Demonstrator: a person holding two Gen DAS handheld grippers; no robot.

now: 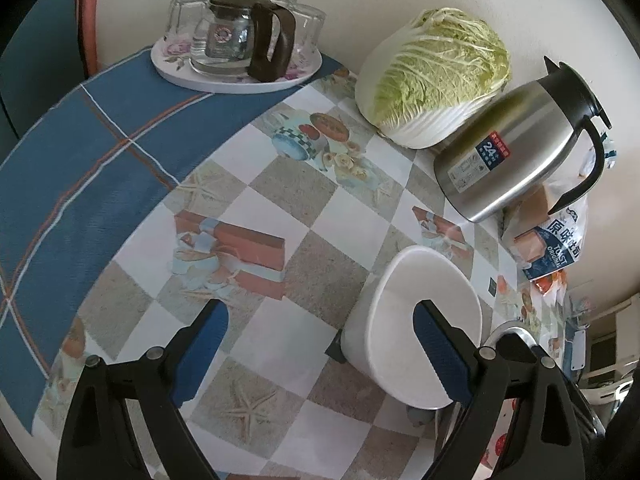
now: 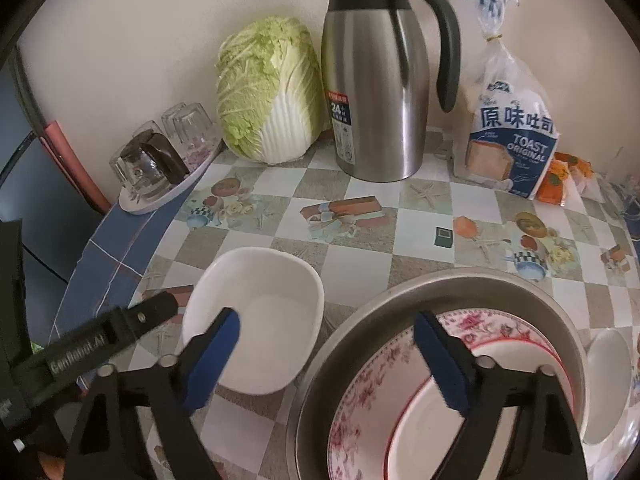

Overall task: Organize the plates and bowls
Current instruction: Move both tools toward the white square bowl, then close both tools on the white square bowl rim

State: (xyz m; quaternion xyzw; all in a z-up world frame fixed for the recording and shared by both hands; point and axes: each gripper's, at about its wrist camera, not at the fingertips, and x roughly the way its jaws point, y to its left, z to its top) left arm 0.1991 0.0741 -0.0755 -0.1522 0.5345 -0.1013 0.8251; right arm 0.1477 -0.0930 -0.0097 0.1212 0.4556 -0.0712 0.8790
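A white bowl (image 2: 256, 320) stands upright on the patterned table; it also shows in the left wrist view (image 1: 404, 332). My left gripper (image 1: 320, 344) is open, its right finger (image 1: 440, 356) over the bowl's inside, its left finger apart over the table. My right gripper (image 2: 326, 356) is open and empty, hovering between the white bowl and a metal basin (image 2: 460, 284). The basin holds a floral plate (image 2: 368, 392) and a red-rimmed plate (image 2: 424, 420), leaning. A white dish (image 2: 608, 380) rests beside the basin at right.
At the back stand a napa cabbage (image 2: 272, 92), a steel thermos jug (image 2: 372, 88) and a bag of toast (image 2: 508, 128). A tray with a glass teapot and upturned glasses (image 1: 236, 40) sits far left on a blue cloth (image 1: 100, 152).
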